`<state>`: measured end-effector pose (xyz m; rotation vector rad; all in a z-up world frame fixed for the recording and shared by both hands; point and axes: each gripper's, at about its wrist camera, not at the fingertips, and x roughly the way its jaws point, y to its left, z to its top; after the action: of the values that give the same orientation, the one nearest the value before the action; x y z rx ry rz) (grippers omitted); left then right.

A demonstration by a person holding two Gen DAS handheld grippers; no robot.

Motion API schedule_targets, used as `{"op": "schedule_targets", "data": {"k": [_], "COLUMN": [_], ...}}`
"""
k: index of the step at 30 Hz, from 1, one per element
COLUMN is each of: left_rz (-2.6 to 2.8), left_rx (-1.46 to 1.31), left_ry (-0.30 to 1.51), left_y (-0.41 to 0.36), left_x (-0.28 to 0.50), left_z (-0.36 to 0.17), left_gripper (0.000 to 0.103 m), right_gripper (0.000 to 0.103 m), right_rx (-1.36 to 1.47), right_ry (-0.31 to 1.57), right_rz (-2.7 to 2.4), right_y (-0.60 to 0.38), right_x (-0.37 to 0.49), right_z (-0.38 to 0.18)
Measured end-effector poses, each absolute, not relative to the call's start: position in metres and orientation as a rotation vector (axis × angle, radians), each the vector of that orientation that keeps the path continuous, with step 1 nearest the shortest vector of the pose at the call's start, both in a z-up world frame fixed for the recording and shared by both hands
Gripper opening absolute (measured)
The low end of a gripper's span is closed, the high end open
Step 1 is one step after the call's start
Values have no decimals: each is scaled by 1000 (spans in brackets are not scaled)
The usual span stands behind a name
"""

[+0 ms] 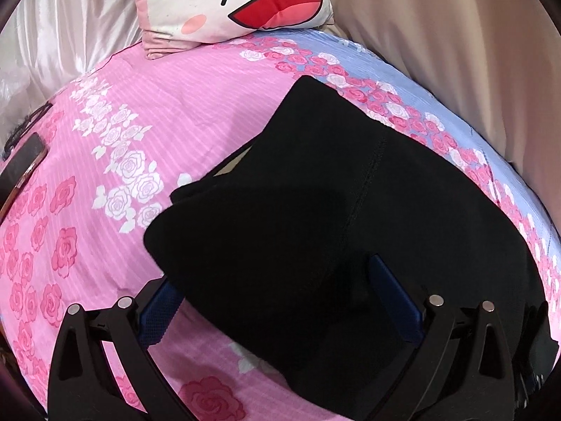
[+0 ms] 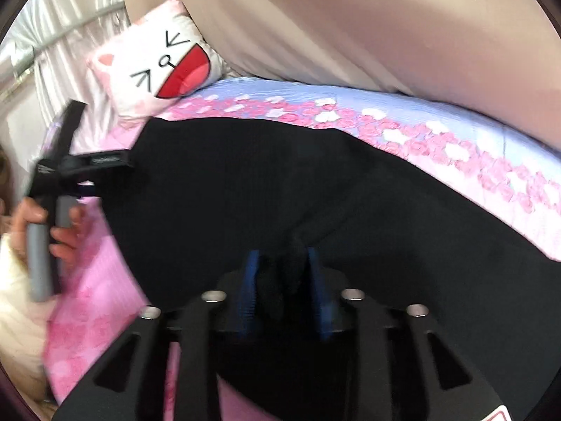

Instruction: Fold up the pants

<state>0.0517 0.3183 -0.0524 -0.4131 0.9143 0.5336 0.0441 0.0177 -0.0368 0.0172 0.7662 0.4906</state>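
Nearest in the right wrist view, the right gripper [image 2: 282, 280] has its two blue-padded fingers drawn close together on a pinched ridge of the black knit fabric pants [image 2: 280, 182]; the bunch of cloth rises between the pads, so it reads as clamped on the garment. In the left wrist view, the left gripper [image 1: 280, 298] has its blue pads spread wide apart, one at each side of the near part of the pants [image 1: 315, 217]. The cloth lies over and between them; it looks released or not yet gripped, with no pinch showing.

The pants lie on the pink and blue rose-printed bedsheet [image 1: 105, 210], right of its middle and reaching toward the far blue band. They already form a compact dark slab with a doubled layer: an upper flap overlaps the lower part, and a stitched seam runs across it. My judgement is that at least one fold is made and the work is past its middle. What is left seems to be laying the held edge down, perhaps one more fold, and smoothing.

To the left in the right wrist view, the person's hand [image 2: 52, 224] grips the left tool's handle. Farther off, a white and pink cartoon-face cushion [image 1: 238, 0] rests at the sheet's far edge against beige drapery [image 1: 455, 35].
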Motion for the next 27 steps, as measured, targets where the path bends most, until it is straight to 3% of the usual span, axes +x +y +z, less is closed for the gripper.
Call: {"op": "schedule_targets", "data": {"k": [2, 3, 5, 10, 12, 16, 17, 18, 22, 24, 27], "left_rz": [529, 523, 517, 530, 545, 524, 544, 554, 534, 521, 427], "left_rx": [-419, -424, -438, -453, -406, -355, -351, -349, -374, -342, -294], "left_ry": [908, 901, 887, 877, 873, 859, 855, 855, 837, 797, 721], "left_y": [320, 321, 322, 324, 320, 312, 312, 313, 314, 301, 266], "left_x": [52, 52, 52, 52, 53, 56, 58, 58, 57, 55, 53], "left_z": [-52, -52, -51, -49, -47, -38, -36, -35, -20, -2, 37], "left_gripper": [98, 97, 94, 85, 64, 35, 22, 15, 12, 12, 11], "right_gripper": [48, 55, 60, 60, 62, 67, 67, 67, 68, 60, 62], "right_rx": [84, 100, 123, 180, 278, 499, 531, 565, 601, 548, 513], "right_ry": [720, 693, 639, 648, 664, 698, 718, 747, 764, 758, 754], "right_rz": [519, 513, 466, 265, 168, 12, 4, -1, 61, 62, 59], "right_y": [5, -3, -25, -94, -138, -216, -224, -231, -234, -227, -219], "right_x": [30, 24, 10, -8, -16, -32, -31, -30, -30, -28, -27], "right_z": [-25, -20, -13, -13, -16, -38, -44, -52, -68, -67, -67]}}
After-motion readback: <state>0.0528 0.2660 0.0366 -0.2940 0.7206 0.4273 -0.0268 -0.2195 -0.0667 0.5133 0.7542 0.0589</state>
